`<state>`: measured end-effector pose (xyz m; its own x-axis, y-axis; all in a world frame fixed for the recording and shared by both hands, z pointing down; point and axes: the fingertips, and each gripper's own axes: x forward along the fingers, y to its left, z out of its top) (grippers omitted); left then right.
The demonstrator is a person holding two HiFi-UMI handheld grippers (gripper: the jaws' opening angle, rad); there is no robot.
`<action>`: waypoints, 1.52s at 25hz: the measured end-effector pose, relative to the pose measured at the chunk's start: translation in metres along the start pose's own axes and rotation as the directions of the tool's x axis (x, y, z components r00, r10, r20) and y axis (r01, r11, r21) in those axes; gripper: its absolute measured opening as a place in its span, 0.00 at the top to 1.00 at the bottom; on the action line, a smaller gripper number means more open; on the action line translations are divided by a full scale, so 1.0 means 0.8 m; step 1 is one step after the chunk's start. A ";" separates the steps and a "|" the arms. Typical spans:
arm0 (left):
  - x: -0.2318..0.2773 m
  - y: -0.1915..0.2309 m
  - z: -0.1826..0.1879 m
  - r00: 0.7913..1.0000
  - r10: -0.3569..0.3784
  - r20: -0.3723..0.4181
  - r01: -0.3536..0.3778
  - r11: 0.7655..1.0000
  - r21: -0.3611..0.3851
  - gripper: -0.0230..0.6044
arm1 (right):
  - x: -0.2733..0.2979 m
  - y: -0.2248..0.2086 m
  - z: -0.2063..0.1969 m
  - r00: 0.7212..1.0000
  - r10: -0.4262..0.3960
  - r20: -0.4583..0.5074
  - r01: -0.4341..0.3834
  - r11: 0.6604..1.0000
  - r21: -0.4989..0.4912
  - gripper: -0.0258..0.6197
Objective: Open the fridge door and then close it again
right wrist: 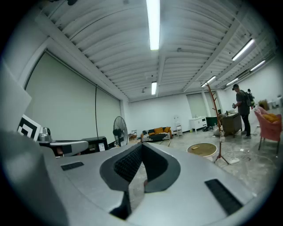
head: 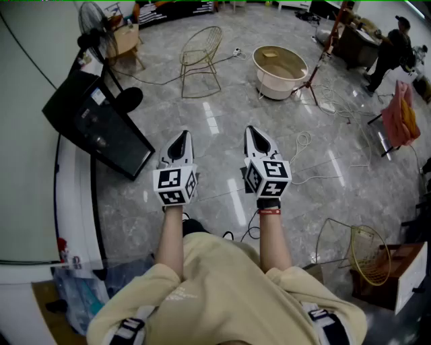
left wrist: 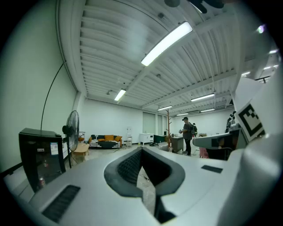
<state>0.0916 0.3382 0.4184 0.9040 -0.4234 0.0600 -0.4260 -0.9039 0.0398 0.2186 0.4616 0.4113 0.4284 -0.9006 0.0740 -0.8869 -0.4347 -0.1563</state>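
A small black fridge (head: 101, 124) stands on the floor at the left, against the wall, and its dark door looks closed. It also shows at the left edge of the left gripper view (left wrist: 40, 154). My left gripper (head: 180, 137) and right gripper (head: 255, 130) are held level side by side over the grey floor, well to the right of the fridge and touching nothing. In both gripper views the jaws meet with nothing between them, so the left gripper (left wrist: 141, 151) and the right gripper (right wrist: 140, 146) are shut and empty.
A floor fan (head: 94, 20) stands behind the fridge. Ahead are a gold wire chair (head: 201, 50), a round cream tub (head: 279, 67), a stand with cables (head: 316, 64) and a person (head: 390, 47) at a desk. A wire basket (head: 367, 253) is at the right.
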 end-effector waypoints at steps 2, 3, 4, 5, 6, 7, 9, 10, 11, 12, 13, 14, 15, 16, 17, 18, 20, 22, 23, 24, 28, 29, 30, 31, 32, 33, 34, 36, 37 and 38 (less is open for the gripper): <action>-0.002 0.022 -0.007 1.000 0.025 -0.001 -0.025 1.000 -0.005 0.94 | 0.017 0.018 -0.009 0.999 0.036 -0.006 -0.036 0.999 0.013 0.93; -0.003 0.035 -0.011 0.999 0.038 -0.003 -0.038 0.999 -0.007 0.94 | 0.027 0.027 -0.014 0.999 0.052 -0.009 -0.052 0.999 0.017 0.93; -0.003 0.048 -0.014 0.999 0.051 -0.006 -0.051 0.999 -0.010 0.94 | 0.038 0.037 -0.018 0.998 0.068 -0.014 -0.068 0.998 0.018 0.93; -0.003 0.063 -0.018 0.998 0.066 -0.009 -0.066 0.998 -0.014 0.94 | 0.051 0.048 -0.022 0.996 0.086 -0.018 -0.086 0.996 0.014 0.93; -0.004 0.079 -0.020 0.997 0.082 -0.013 -0.082 0.997 -0.016 0.94 | 0.065 0.061 -0.026 0.994 0.108 -0.023 -0.108 0.994 0.006 0.93; -0.005 0.097 -0.023 0.995 0.099 -0.017 -0.099 0.995 -0.018 0.94 | 0.081 0.076 -0.030 0.990 0.136 -0.030 -0.136 0.991 -0.005 0.93; -0.011 0.139 -0.026 0.990 0.140 -0.022 -0.141 0.990 -0.025 0.94 | 0.115 0.114 -0.038 0.978 0.204 -0.045 -0.205 0.978 -0.033 0.93; -0.014 0.162 -0.026 0.986 0.165 -0.020 -0.165 0.986 -0.033 0.94 | 0.133 0.135 -0.042 0.970 0.238 -0.055 -0.240 0.970 -0.045 0.93; -0.016 0.187 -0.026 0.982 0.190 -0.015 -0.190 0.981 -0.042 0.94 | 0.151 0.157 -0.046 0.961 0.267 -0.070 -0.271 0.961 -0.054 0.93; -0.018 0.212 -0.024 0.977 0.213 -0.009 -0.213 0.976 -0.050 0.94 | 0.170 0.178 -0.051 0.952 0.293 -0.086 -0.298 0.953 -0.059 0.93; -0.018 0.237 -0.023 0.972 0.235 -0.006 -0.235 0.971 -0.052 0.94 | 0.189 0.198 -0.054 0.944 0.316 -0.101 -0.322 0.945 -0.059 0.93; -0.018 0.262 -0.022 0.967 0.256 -0.008 -0.256 0.965 -0.051 0.94 | 0.208 0.217 -0.057 0.935 0.336 -0.113 -0.344 0.937 -0.056 0.93; -0.017 0.287 -0.021 0.961 0.278 -0.010 -0.278 0.959 -0.048 0.94 | 0.228 0.237 -0.058 0.926 0.357 -0.123 -0.365 0.930 -0.050 0.93; -0.018 0.311 -0.019 0.954 0.300 -0.012 -0.300 0.953 -0.048 0.94 | 0.247 0.257 -0.059 0.916 0.380 -0.133 -0.388 0.920 -0.047 0.93; -0.019 0.336 -0.016 0.946 0.323 -0.010 -0.323 0.945 -0.052 0.94 | 0.266 0.278 -0.060 0.903 0.405 -0.144 -0.415 0.909 -0.046 0.93; -0.020 0.362 -0.013 0.938 0.346 -0.008 -0.346 0.937 -0.056 0.94 | 0.284 0.300 -0.060 0.888 0.433 -0.155 -0.444 0.895 -0.047 0.93; -0.021 0.409 -0.008 0.922 0.388 -0.006 -0.387 0.920 -0.065 0.94 | 0.318 0.340 -0.059 0.861 0.478 -0.173 -0.493 0.869 -0.054 0.93; -0.021 0.451 -0.004 0.909 0.417 -0.008 -0.416 0.906 -0.072 0.94 | 0.349 0.373 -0.058 0.843 0.505 -0.184 -0.522 0.851 -0.056 0.93; -0.022 0.470 -0.002 0.904 0.428 -0.008 -0.427 0.901 -0.073 0.94 | 0.364 0.389 -0.059 0.836 0.516 -0.188 -0.533 0.844 -0.054 0.93; -0.024 0.489 0.001 0.899 0.439 -0.007 -0.438 0.896 -0.073 0.94 | 0.378 0.405 -0.060 0.828 0.527 -0.191 -0.544 0.837 -0.053 0.93; -0.038 0.566 0.004 0.871 0.492 -0.006 -0.491 0.867 -0.084 0.94 | 0.428 0.481 -0.067 0.784 0.582 -0.216 -0.605 0.794 -0.057 0.93; -0.042 0.585 0.003 0.863 0.506 -0.007 -0.504 0.859 -0.088 0.94 | 0.438 0.501 -0.070 0.770 0.598 -0.222 -0.623 0.780 -0.060 0.93; -0.047 0.603 0.001 0.855 0.518 -0.008 -0.517 0.851 -0.091 0.94 | 0.448 0.520 -0.072 0.756 0.613 -0.227 -0.640 0.766 -0.063 0.93; -0.051 0.620 0.000 0.848 0.530 -0.009 -0.528 0.844 -0.094 0.94 | 0.458 0.540 -0.075 0.744 0.627 -0.231 -0.655 0.753 -0.065 0.93; -0.055 0.637 -0.002 0.842 0.539 -0.009 -0.538 0.838 -0.096 0.94 | 0.468 0.559 -0.077 0.732 0.639 -0.234 -0.668 0.741 -0.067 0.93; -0.060 0.654 -0.003 0.837 0.548 -0.011 -0.546 0.832 -0.096 0.94 | 0.477 0.578 -0.079 0.721 0.650 -0.238 -0.680 0.730 -0.068 0.93; -0.064 0.670 -0.004 0.831 0.556 -0.013 -0.554 0.827 -0.095 0.94 | 0.485 0.596 -0.082 0.711 0.661 -0.241 -0.692 0.719 -0.068 0.93; -0.075 0.700 -0.006 0.816 0.578 -0.020 -0.578 0.812 -0.088 0.94 | 0.498 0.630 -0.086 0.688 0.682 -0.247 -0.714 0.697 -0.065 0.93; -0.080 0.714 -0.008 0.805 0.593 -0.027 -0.593 0.801 -0.083 0.94 | 0.503 0.645 -0.088 0.676 0.693 -0.250 -0.726 0.685 -0.064 0.93; -0.086 0.726 -0.009 0.794 0.607 -0.034 -0.608 0.790 -0.081 0.94 | 0.508 0.658 -0.091 0.665 0.703 -0.254 -0.736 0.674 -0.062 0.93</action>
<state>-0.2180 -0.1573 0.4450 0.4576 -0.8829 0.1056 -0.8890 -0.4516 0.0762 -0.0868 -0.1335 0.4304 -0.3824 -0.9044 0.1891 -0.9238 0.3700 -0.0987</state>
